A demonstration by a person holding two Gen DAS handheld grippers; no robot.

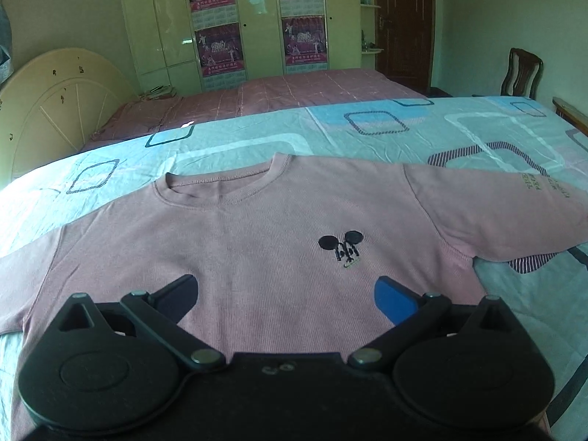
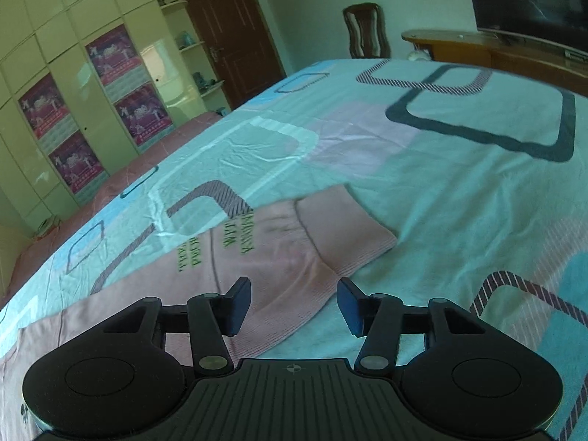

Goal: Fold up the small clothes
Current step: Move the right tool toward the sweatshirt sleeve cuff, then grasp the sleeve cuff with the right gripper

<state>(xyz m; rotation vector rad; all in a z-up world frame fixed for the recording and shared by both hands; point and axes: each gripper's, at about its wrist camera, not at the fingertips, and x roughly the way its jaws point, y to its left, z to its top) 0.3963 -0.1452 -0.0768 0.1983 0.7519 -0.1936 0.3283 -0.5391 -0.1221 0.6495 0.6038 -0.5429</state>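
You have the pink sweater (image 1: 257,228) laid face up and flat on the bed (image 1: 367,136), collar pointing away from you and both sleeves spread out sideways. That layout suits folding: every edge is reachable and nothing is bunched under the body panel.

Take the small black emblem (image 1: 341,248) on the chest as your landmark. Your left gripper (image 1: 286,294) hovers on the near side of that emblem, over the lower chest, with its jaws spread wide and nothing between them. It looks set back from the cloth, not pressing on it, though the height is hard to judge.

Your right gripper (image 2: 294,303) is out along the sleeve (image 2: 279,250) that runs away from the emblem's side, short of the ribbed cuff (image 2: 345,235), past the green lettering (image 2: 235,231). Its jaws are also released and hold nothing; the sleeve's near edge lies between them in view.

That placement suggests the sleeve is the first fold, brought in toward the emblem. Pinch only the sleeve, since the sheet beneath could lift with it.
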